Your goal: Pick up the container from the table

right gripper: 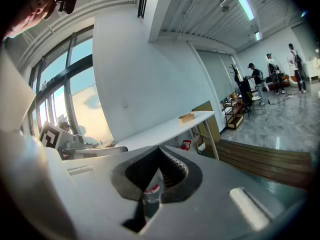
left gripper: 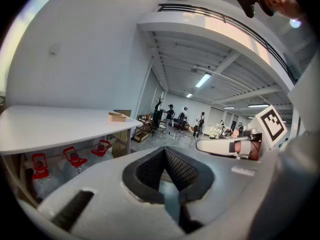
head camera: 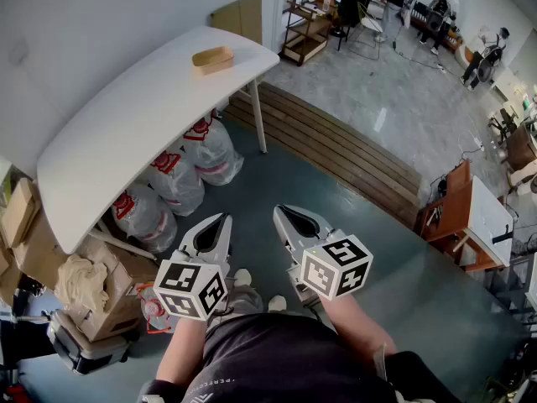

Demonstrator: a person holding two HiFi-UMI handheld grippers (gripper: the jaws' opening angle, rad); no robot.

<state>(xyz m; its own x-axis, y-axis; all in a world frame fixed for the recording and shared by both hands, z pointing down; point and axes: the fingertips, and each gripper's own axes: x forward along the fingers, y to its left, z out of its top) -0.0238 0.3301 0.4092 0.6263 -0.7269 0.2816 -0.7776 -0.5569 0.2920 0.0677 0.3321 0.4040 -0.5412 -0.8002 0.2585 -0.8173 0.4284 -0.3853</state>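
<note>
A shallow tan container rests near the far end of a long white table. It is small and distant in the left gripper view and the right gripper view. I hold both grippers side by side low in the head view, well short of the table and over the blue-grey floor. My left gripper has its jaws closed tip to tip with nothing between them. My right gripper is likewise shut and empty. Both point slightly downward, towards the table.
Clear plastic bags with red handles lie under the table, and cardboard boxes are piled at its near end. A wooden plank step crosses the floor beyond. A desk stands at right. A shelf cart and several people are far back.
</note>
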